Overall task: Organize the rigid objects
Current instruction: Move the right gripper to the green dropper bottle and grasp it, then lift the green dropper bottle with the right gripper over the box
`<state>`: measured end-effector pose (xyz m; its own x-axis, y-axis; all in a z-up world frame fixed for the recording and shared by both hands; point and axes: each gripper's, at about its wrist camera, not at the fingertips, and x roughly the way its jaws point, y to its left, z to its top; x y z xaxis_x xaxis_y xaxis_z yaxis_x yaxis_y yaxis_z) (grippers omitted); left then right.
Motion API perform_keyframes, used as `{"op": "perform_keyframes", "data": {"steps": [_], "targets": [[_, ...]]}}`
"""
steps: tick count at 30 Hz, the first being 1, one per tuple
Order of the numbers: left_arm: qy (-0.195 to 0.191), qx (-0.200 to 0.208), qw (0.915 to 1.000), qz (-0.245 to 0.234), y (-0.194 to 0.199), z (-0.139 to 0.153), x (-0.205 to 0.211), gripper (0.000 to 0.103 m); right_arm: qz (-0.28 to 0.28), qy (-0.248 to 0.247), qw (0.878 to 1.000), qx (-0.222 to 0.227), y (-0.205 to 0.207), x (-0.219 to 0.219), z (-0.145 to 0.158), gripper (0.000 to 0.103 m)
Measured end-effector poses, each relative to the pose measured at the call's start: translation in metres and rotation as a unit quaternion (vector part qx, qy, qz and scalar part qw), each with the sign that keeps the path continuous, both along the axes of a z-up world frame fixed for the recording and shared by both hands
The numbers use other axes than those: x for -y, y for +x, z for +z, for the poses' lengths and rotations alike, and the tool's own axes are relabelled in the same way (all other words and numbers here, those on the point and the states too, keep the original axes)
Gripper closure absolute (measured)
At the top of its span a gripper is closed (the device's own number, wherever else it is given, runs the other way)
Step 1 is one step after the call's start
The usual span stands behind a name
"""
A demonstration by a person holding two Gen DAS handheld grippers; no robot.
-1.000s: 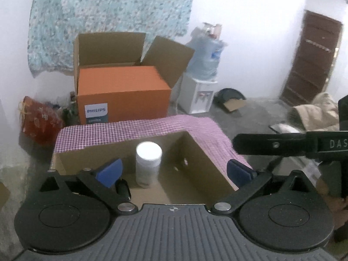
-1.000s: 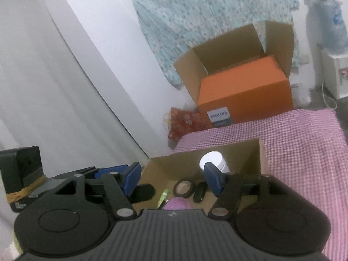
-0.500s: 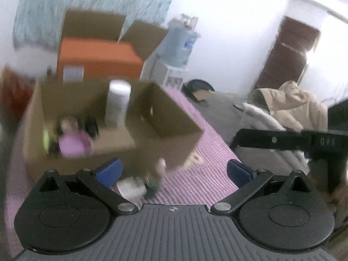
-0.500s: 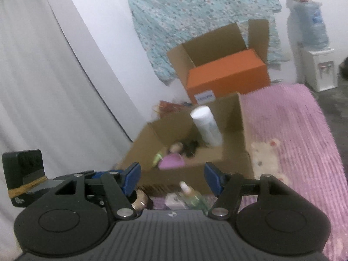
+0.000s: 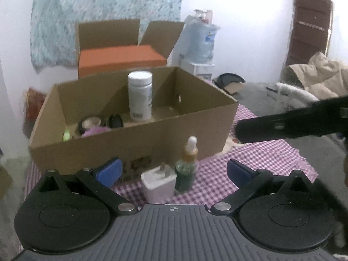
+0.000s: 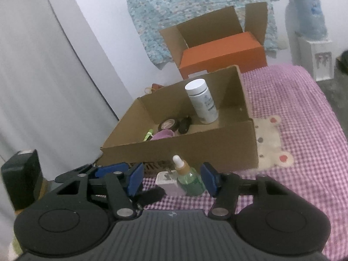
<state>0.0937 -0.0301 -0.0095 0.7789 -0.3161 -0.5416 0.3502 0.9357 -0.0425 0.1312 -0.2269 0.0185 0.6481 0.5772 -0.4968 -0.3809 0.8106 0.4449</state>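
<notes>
Left gripper [image 5: 173,171]: blue-padded fingers [image 5: 108,170] spread wide, holding nothing, touching nothing. Between them, nearer the left pad, a white charger plug [image 5: 158,183] lies on the checked pink cloth [image 5: 256,161], prongs pointing away toward the box. Just right of it, roughly midway between the fingers, a green dropper bottle [image 5: 187,169] stands upright, long axis vertical, white dropper tip up; plug and bottle look touching or nearly so, blur prevents certainty. Beyond the fingertips sits the open cardboard box [image 5: 134,143]. Inside it a white pill bottle [image 5: 140,95] stands upright, cap up, toward the far wall; left of it, low in the box, a tape roll [image 5: 89,122], a dark oval item [image 5: 115,120], a purple lid-like thing [image 5: 96,131] and a green sliver [image 5: 66,135]. A dark bar of the other tool crosses the right edge of this view. Right gripper [image 6: 171,179]: fingers [image 6: 207,181] at a moderate gap, open, gripping nothing; the dropper bottle [image 6: 189,178] stands between them, close by the right pad, whether touching cannot be told. The plug [image 6: 166,181] sits left of the bottle, between the pads. Cardboard box [image 6: 195,143] is directly ahead of the fingertips, pill bottle [image 6: 202,101] upright within. An orange carton [image 6: 224,54] stands well beyond the box.
</notes>
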Motion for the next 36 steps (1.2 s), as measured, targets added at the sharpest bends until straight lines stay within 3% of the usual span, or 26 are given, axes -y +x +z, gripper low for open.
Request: {"op": "perform_keyframes", "data": {"steps": [6, 8, 14, 16, 27, 32, 36], "targets": [[0.040, 0.035, 0.9982, -0.029, 0.003, -0.005, 0.022, 0.011, 0.013, -0.018, 1.000, 0.007, 0.023, -0.023, -0.007, 0.064], [0.050, 0.040, 0.9974, -0.034, 0.006, -0.007, 0.029, 0.020, 0.019, -0.027, 0.999, 0.008, 0.030, -0.029, -0.010, 0.069], [0.049, 0.027, 0.9972, -0.049, 0.011, -0.012, 0.037, 0.038, 0.028, -0.047, 0.999, 0.000, 0.045, -0.038, -0.023, 0.082], [0.052, 0.024, 0.9967, -0.057, 0.009, -0.013, 0.040, 0.039, 0.031, -0.044, 0.999, -0.009, 0.048, -0.036, -0.027, 0.085], [0.084, -0.004, 0.9948, -0.059, 0.016, -0.024, 0.053, 0.056, 0.020, -0.021, 0.999, -0.028, 0.050, -0.014, -0.034, 0.086], [0.103, -0.020, 0.9931, -0.051, 0.023, -0.031, 0.057, 0.071, 0.015, -0.007, 0.999, -0.039, 0.050, -0.005, -0.039, 0.086], [0.090, -0.022, 0.9946, -0.047, 0.023, -0.031, 0.054, 0.071, 0.014, 0.004, 0.999, -0.044, 0.052, -0.001, -0.041, 0.086]]}}
